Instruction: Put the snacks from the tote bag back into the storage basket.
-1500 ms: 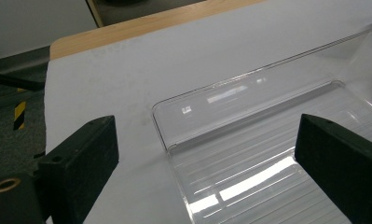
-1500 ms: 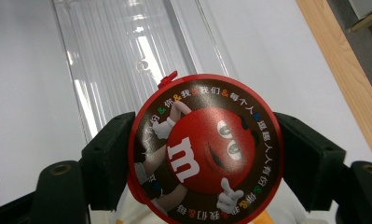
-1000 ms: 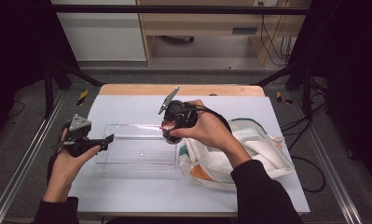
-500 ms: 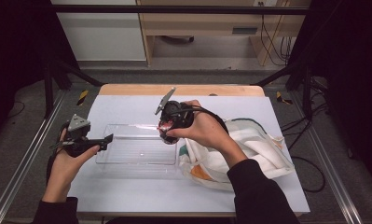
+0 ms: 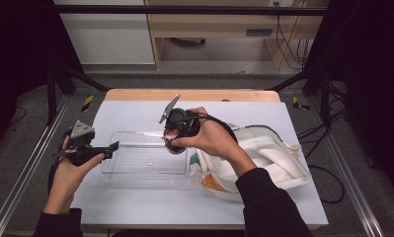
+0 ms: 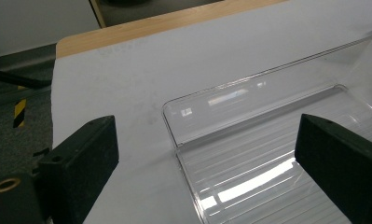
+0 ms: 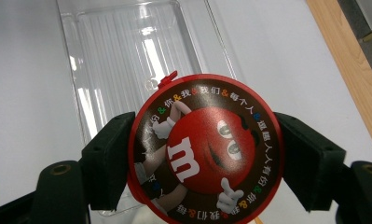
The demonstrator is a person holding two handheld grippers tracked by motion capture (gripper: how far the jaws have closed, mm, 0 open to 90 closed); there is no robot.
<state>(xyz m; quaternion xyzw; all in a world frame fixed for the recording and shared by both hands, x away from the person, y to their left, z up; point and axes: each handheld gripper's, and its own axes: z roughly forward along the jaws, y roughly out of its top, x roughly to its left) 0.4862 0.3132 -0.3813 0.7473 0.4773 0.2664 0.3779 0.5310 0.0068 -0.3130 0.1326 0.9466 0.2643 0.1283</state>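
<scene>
We are clamping the right gripper [image 7: 204, 158] on a round red candy tin [image 7: 204, 149], holding it over the clear tray's [image 5: 135, 160] right end, mid-desk. Our left gripper [image 6: 207, 154], jaws wide and empty, is waiting at the tray's left corner. Next, likely lowering; room is ample.

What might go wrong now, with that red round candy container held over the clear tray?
1. The right gripper clamps the round container only by its curved rim, so it might slip or twist out and drop.
2. The clear tray looks light; the left gripper hovers open at its end without holding it, so a drop could shove it.
3. The cloth bag lies right beside the tray, and the trailing cable may snag it.
</scene>
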